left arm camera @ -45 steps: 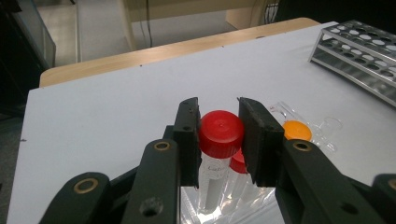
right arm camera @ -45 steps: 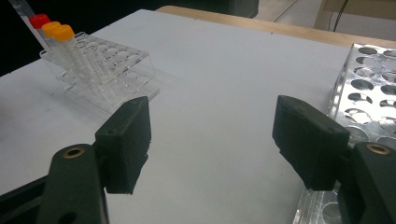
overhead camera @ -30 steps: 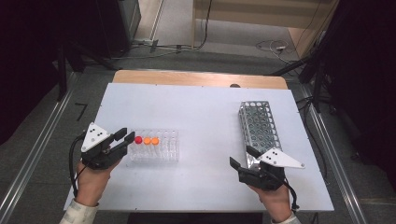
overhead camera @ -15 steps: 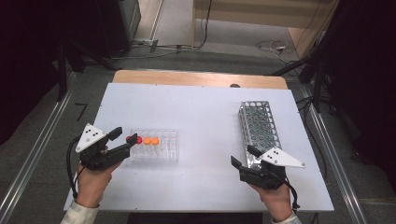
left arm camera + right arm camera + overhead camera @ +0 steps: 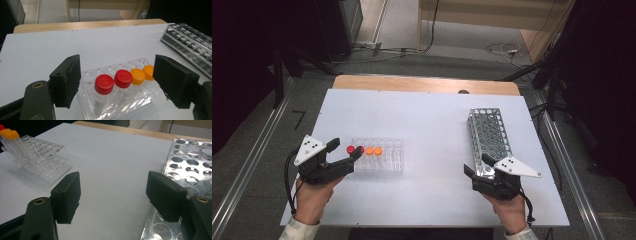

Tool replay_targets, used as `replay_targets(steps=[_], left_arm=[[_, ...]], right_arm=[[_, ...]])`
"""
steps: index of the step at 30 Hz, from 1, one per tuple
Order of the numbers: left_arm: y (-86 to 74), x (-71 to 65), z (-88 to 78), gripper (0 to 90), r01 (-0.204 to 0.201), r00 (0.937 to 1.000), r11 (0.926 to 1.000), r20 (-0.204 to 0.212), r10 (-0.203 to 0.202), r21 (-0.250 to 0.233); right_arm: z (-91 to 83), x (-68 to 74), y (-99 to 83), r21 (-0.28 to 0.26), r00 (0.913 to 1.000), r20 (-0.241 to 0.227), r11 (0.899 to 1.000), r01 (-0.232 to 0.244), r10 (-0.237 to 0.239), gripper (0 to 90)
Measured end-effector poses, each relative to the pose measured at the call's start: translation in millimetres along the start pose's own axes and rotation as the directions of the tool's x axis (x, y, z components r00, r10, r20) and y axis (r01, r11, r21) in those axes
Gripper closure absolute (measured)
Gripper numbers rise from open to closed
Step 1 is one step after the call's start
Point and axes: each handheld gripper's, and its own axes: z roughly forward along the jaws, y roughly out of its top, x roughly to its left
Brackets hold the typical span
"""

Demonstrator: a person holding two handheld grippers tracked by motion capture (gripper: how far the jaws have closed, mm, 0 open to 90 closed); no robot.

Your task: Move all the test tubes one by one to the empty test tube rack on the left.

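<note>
Both hand-held grippers [image 5: 346, 152] [image 5: 475, 164] gape, left just opening.

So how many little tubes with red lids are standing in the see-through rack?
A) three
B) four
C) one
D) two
D: the left gripper view shows two red lids, one and the other, side by side in the see-through rack, with two orange lids next to them.
</note>
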Motion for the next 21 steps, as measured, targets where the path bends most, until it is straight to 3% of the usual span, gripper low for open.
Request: replay_targets(steps=[21], left_arm=[[-6.4, -1.9, -3.5, 20.8, 0.003, 0.9998, 1.0, -0.019, -0.003, -0.005]], right_arm=[[-2.8, -20.7, -3.3, -0.011, 0.9979, 0.062, 1.0, -0.015, 0.016, 26.5]])
